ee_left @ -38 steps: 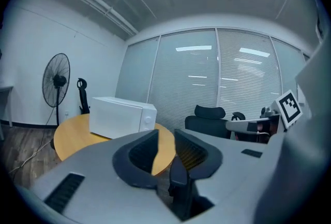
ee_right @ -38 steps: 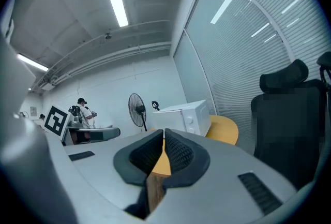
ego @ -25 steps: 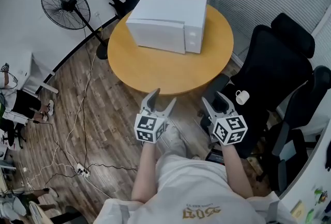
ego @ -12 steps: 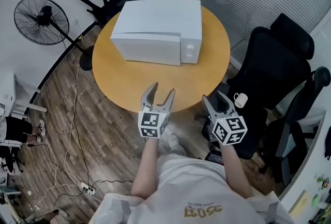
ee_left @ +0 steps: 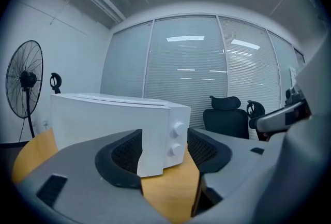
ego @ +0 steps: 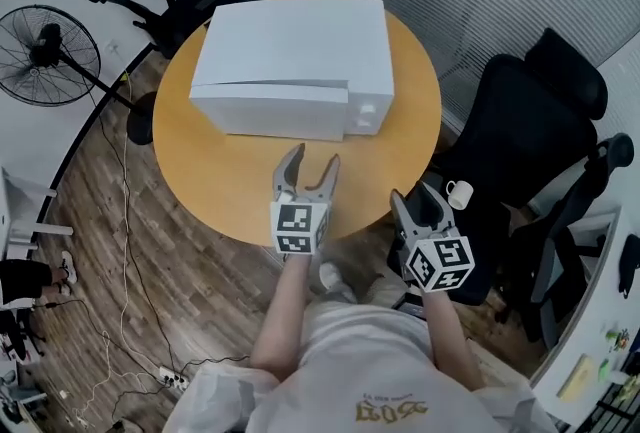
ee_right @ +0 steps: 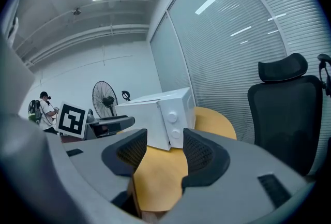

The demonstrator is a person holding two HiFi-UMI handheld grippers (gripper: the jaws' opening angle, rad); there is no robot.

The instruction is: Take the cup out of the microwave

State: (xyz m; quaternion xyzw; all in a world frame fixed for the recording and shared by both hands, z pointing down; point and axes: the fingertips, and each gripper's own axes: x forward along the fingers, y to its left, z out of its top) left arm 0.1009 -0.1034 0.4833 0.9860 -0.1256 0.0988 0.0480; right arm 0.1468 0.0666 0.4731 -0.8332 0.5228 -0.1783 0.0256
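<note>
Our left tool (ego: 312,161) hangs over the near edge of the round counter (ego: 225,186), its jaws wide with nothing but air between them, though they have just been closing a little. Through that gap we look at the front right corner of the white microwave (ego: 290,51), close to its two knobs (ego: 367,111). Our right tool (ego: 414,195) is off the counter's near right edge, over the floor, and its jaws also stand apart and empty, aimed toward the same knob end of the microwave. The microwave sits on the far half of the counter, its back near the far edge, well apart from both tools. Its door (ego: 265,109) is shut, so what it holds is hidden from us. Just beyond the right tool, a small white cup (ego: 459,193) rests on the black office chair (ego: 525,121) beside the counter's right edge.
</note>
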